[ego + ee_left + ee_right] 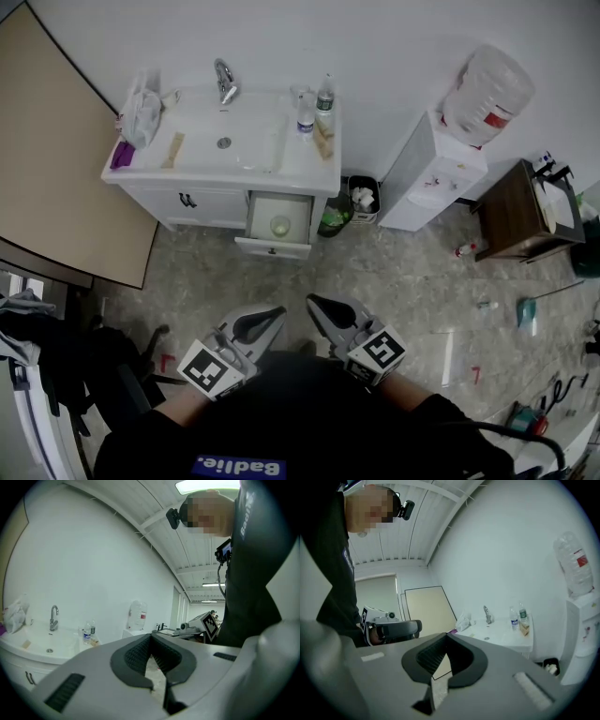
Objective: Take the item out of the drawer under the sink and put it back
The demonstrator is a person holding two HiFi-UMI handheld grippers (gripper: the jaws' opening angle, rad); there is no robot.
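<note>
In the head view the white sink cabinet [225, 178] stands against the far wall. Its right-hand drawer [277, 225] is pulled open, and a small pale round item [280, 225] lies inside it. Both grippers are held low and close to the person's body, well short of the drawer. My left gripper [277, 311] is shut with nothing in it, and its jaws meet at the tip in the left gripper view [151, 637]. My right gripper [313, 301] is likewise shut and empty, as the right gripper view [445, 637] shows.
A faucet [225, 82], bottles [324, 95] and a white plastic bag [141, 112] sit on the counter. A green bottle [333, 217] and a bin [363, 199] stand right of the cabinet, then a water dispenser [431, 173] and a wooden side table [514, 211]. A beige panel [56, 159] is at left.
</note>
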